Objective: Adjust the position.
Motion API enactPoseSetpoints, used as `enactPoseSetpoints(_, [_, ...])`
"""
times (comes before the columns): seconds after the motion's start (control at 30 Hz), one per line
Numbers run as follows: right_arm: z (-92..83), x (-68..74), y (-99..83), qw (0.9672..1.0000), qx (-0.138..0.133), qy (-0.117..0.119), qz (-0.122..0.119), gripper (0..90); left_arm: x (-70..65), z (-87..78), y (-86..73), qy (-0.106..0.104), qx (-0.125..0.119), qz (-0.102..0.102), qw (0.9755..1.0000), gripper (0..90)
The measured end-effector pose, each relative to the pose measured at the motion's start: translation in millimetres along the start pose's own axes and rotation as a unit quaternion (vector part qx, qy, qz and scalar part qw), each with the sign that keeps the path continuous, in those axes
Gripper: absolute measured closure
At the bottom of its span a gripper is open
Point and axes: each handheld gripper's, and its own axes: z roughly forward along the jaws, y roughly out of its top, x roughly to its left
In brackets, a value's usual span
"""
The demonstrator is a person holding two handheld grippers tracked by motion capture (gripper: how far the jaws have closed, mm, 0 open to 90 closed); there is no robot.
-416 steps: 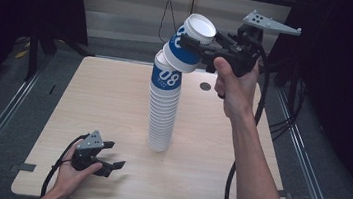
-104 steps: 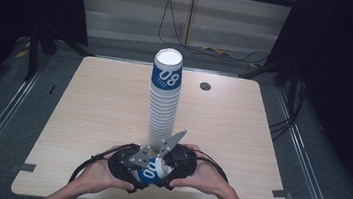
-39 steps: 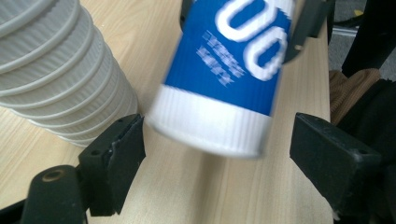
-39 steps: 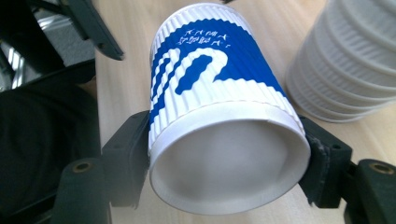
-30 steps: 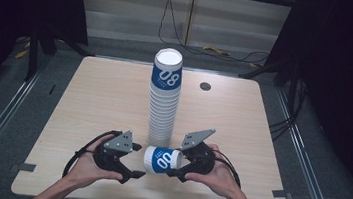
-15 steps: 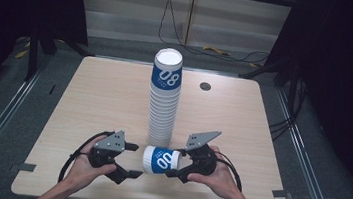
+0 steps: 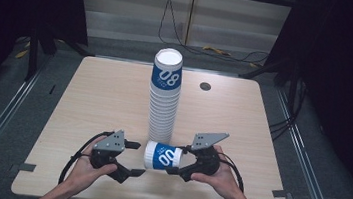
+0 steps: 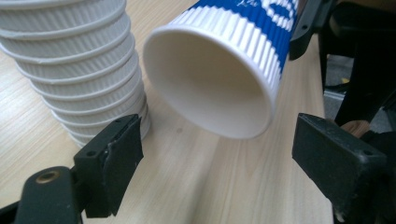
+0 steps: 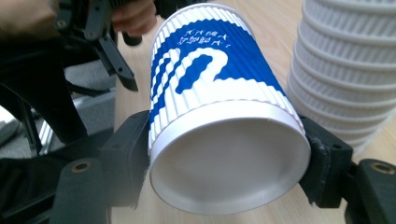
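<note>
A tall stack of ribbed white paper cups [image 7: 164, 98] stands at the table's middle, its top cup blue with "08". In front of it a single blue-and-white cup [image 7: 162, 156] lies on its side just above the wood. My right gripper [image 7: 177, 162] is shut on the cup's base end [image 9: 215, 93], one pad on each side. The cup's mouth [image 8: 205, 84] faces my left gripper [image 7: 136, 159], which stands open a short way off with nothing between its jaws. In the left gripper view the stack [image 8: 70, 56] is at the left.
The light wooden table [image 7: 89, 99] has a round cable hole [image 7: 205, 86] at the back right. Dark floor, rails and cables surround it. In the right gripper view the stack [image 9: 345, 70] stands close on the right, and the other hand [image 9: 135, 14] at top left.
The right gripper took the top cup off the stack and brought it down to the table's front. The left gripper, earlier close at the cup, has drawn back leftward. Little moved in the last second.
</note>
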Motion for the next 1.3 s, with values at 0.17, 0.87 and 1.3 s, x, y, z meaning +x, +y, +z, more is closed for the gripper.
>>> enactPoseSetpoints(0.17, [0.3,-1.5,-2.4,0.9994,-0.027,0.019,0.007,28.5,1.6,-2.1,-1.6,0.003,-0.028,-0.007,0.9996,15.8])
enactPoseSetpoints(0.87, [2.2,-8.2,-15.9,0.9891,-0.135,0.054,0.022,28.4,0.0,-2.4,-5.2,-0.025,-0.075,-0.024,0.9966,15.7])
enactPoseSetpoints(1.3, [12.1,-5.6,-17.2,0.9891,-0.128,0.071,0.012,28.5,6.1,-6.6,-2.0,-0.029,-0.127,-0.044,0.9905,15.8])
